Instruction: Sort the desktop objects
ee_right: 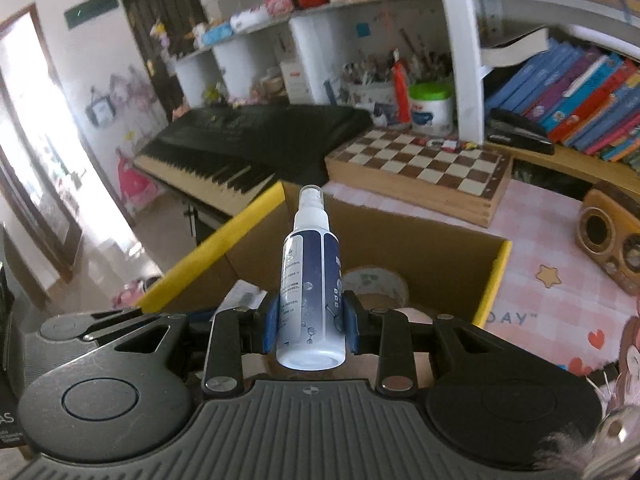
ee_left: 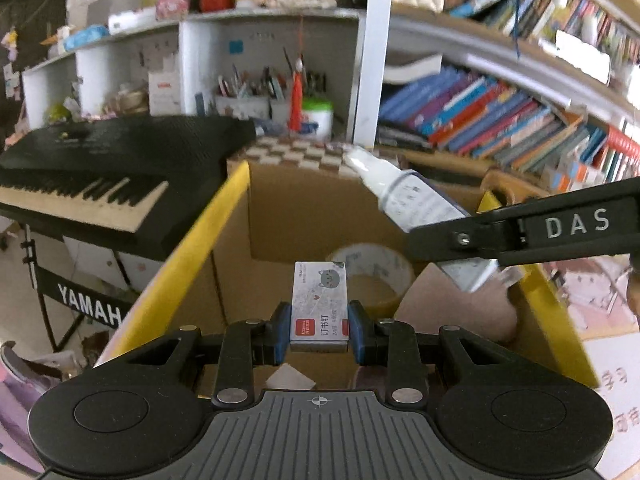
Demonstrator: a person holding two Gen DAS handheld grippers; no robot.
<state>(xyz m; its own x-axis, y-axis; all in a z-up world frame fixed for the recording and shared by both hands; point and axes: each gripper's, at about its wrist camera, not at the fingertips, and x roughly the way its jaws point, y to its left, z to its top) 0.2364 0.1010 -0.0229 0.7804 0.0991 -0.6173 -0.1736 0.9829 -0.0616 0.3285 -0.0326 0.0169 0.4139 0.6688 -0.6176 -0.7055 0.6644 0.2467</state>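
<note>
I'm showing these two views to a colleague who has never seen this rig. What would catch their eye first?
Probably the two loads held over the open cardboard box with yellow flap edges: the left gripper pinches a small box of staples, and the right gripper clamps a white and blue spray bottle. A roll of tape lies inside the box. Behind it sit a chessboard and a black keyboard.
</note>
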